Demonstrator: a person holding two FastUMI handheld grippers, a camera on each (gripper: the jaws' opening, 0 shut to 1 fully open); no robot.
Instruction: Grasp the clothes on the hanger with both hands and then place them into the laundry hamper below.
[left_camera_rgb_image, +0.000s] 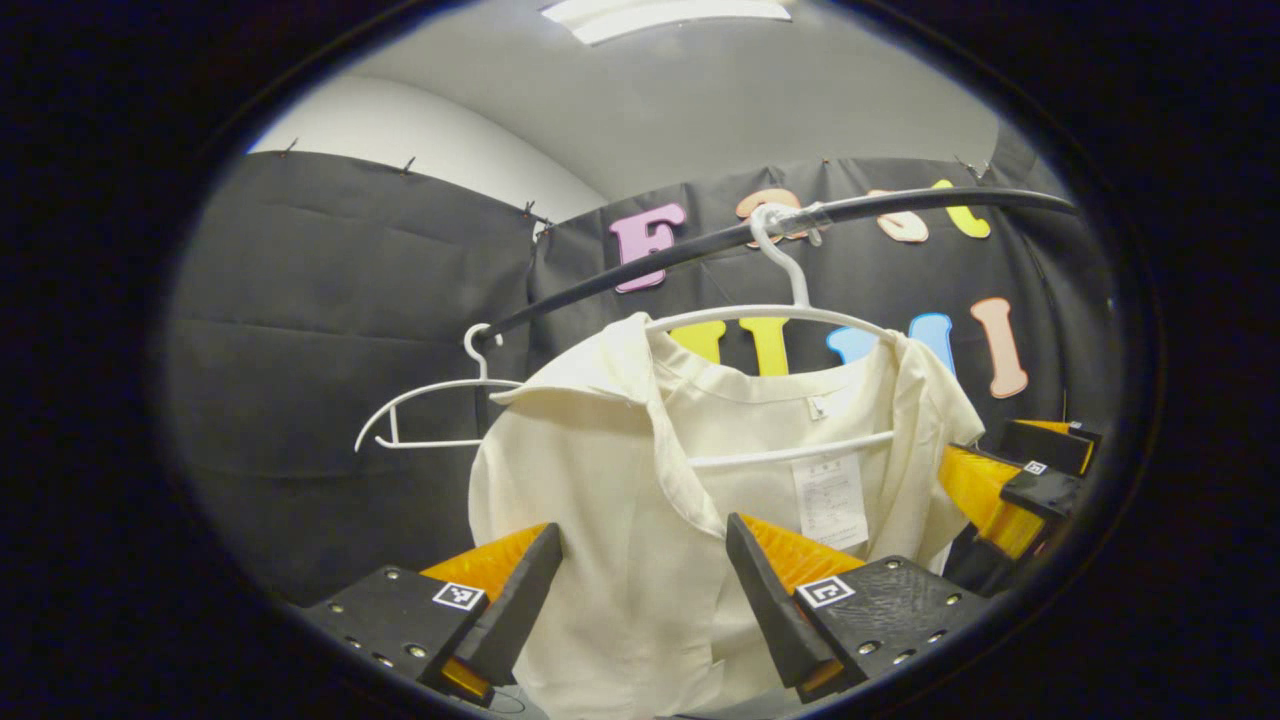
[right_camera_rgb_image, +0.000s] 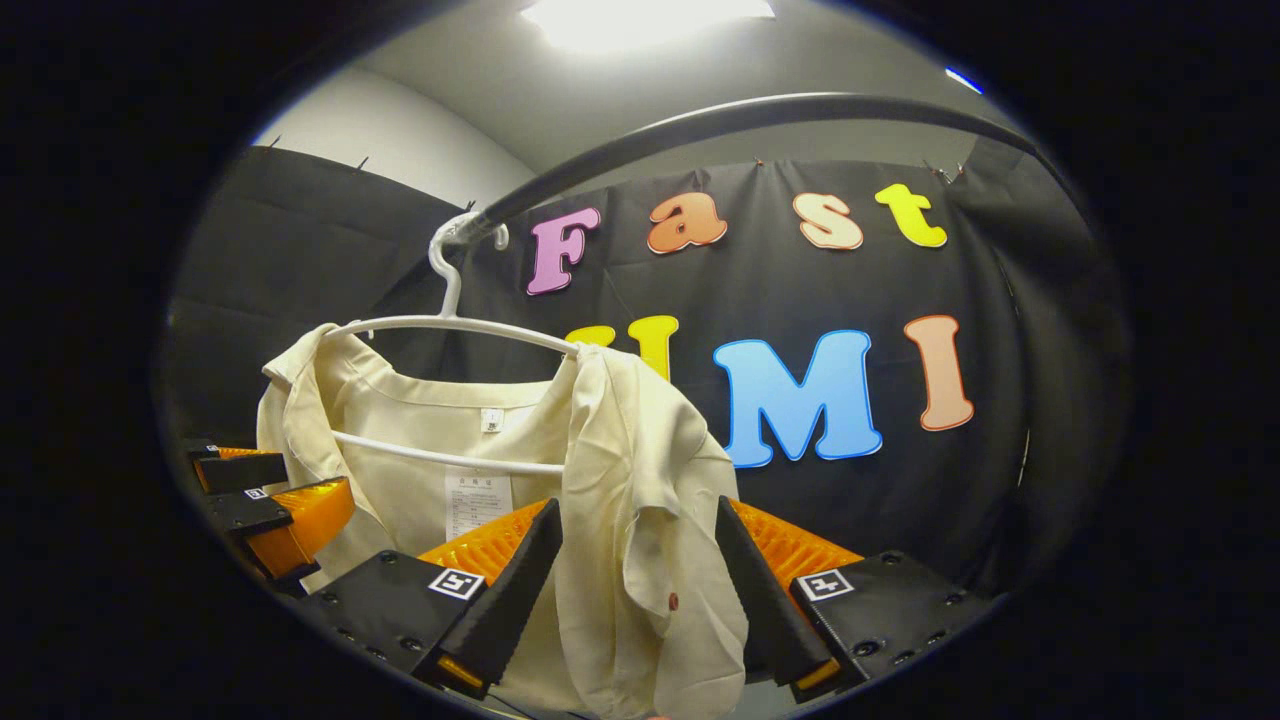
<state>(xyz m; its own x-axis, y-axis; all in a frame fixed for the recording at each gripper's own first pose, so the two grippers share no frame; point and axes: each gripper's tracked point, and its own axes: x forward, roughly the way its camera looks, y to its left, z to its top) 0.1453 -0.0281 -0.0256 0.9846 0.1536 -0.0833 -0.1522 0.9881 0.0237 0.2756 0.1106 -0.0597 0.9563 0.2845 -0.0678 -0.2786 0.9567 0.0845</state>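
Observation:
A cream shirt (left_camera_rgb_image: 600, 470) hangs on a white hanger (left_camera_rgb_image: 770, 312) hooked over a black rail (left_camera_rgb_image: 900, 205). My left gripper (left_camera_rgb_image: 642, 530) is open, its fingers on either side of the shirt's front panel below the collar. Over by the shirt's far sleeve is my right gripper (left_camera_rgb_image: 985, 445). In the right gripper view the shirt (right_camera_rgb_image: 420, 470) hangs from the hanger (right_camera_rgb_image: 450, 322) under the rail (right_camera_rgb_image: 750, 110). My right gripper (right_camera_rgb_image: 638, 510) is open with the drooping sleeve between its fingers. My left gripper (right_camera_rgb_image: 315, 475) is at the shirt's other side.
An empty white hanger (left_camera_rgb_image: 430, 443) hangs on the same rail to the left of the shirt. Black cloth walls close in the booth behind and at both sides. A ceiling light (right_camera_rgb_image: 650, 20) glows overhead.

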